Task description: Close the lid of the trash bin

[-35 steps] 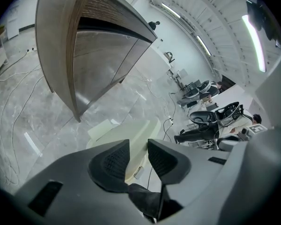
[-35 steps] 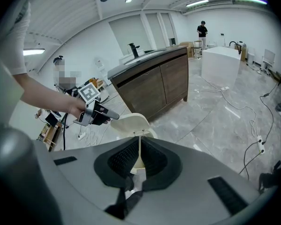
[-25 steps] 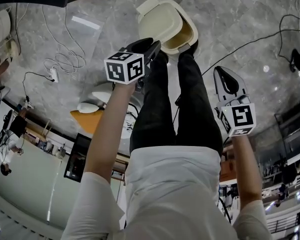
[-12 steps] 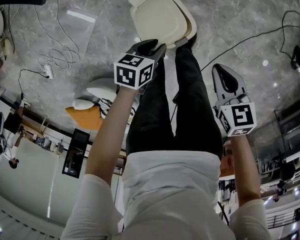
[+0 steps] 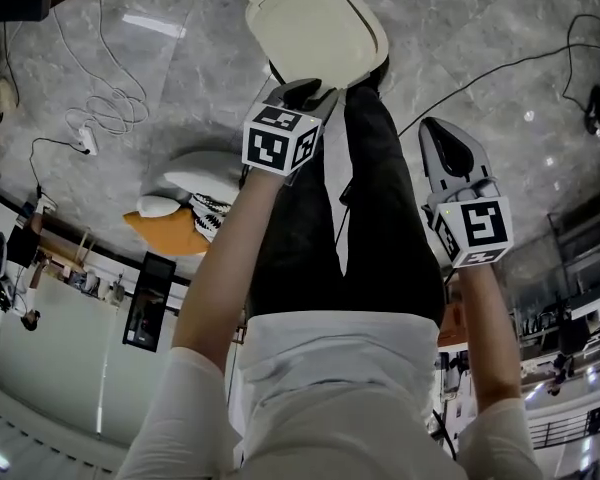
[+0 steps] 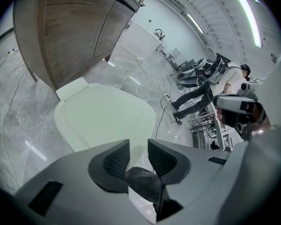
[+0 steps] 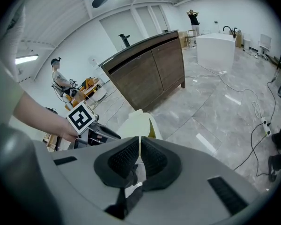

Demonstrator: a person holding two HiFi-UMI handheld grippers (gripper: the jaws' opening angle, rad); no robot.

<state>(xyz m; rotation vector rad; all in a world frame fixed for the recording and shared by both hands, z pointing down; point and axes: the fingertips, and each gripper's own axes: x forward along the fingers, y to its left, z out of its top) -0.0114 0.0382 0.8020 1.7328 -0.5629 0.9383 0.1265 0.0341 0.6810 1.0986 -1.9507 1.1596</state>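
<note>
the lid (image 5: 315, 28) was up a moment ago and now lies flat over the bin (image 7: 151, 125), so the job looks about done. it sits far, past the person's feet. the left gripper (image 5: 302, 93) is near it, jaws a little apart, empty. the right gripper (image 5: 450, 153) waits right, jaws nearly together, empty. grey stone floor (image 5: 180, 78), loose cables (image 5: 105, 108), big room.

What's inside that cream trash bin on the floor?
The inside is hidden: the cream lid lies over the opening. Only a thin strip of the bin shows at its edge.
</note>
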